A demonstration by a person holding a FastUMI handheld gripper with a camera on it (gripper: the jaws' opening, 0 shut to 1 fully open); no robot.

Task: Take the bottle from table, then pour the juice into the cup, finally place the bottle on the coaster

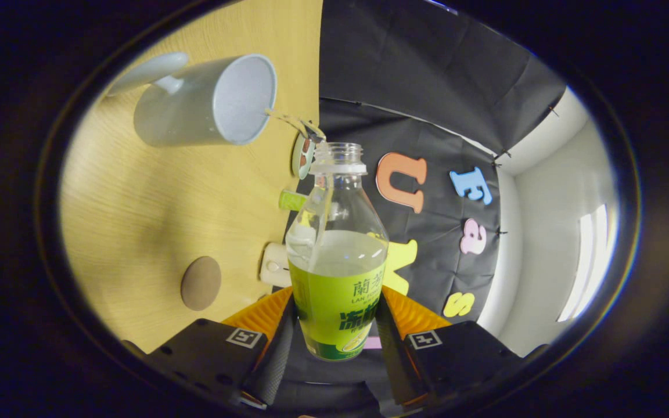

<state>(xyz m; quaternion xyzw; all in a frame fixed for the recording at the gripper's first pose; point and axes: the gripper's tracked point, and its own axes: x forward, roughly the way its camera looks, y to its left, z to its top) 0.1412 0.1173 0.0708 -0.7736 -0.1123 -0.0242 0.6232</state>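
- The tongs (337,325) are clamped on the bottle (337,261), one finger pressing each side of the green label.
- Bottle has no cap on, clear neck, and liquid reaching roughly up to the top of the label.
- The whole view is rolled over, so the wooden surface (154,209) runs up one side and the bottle is tipped with its mouth toward the cup (207,101).
- A thin stream of juice (294,122) runs from the bottle mouth to the cup's rim, looks like it's touching the lip, but it's hard to be sure with the fisheye.
- The cup is pale grey-blue, open end facing the bottle, standing beyond the fingers.
- Round brown coaster (201,283) sits on the surface, near the fingers and well apart from the cup.
- A small cream block (276,265) sits just behind the bottle at the surface's edge.
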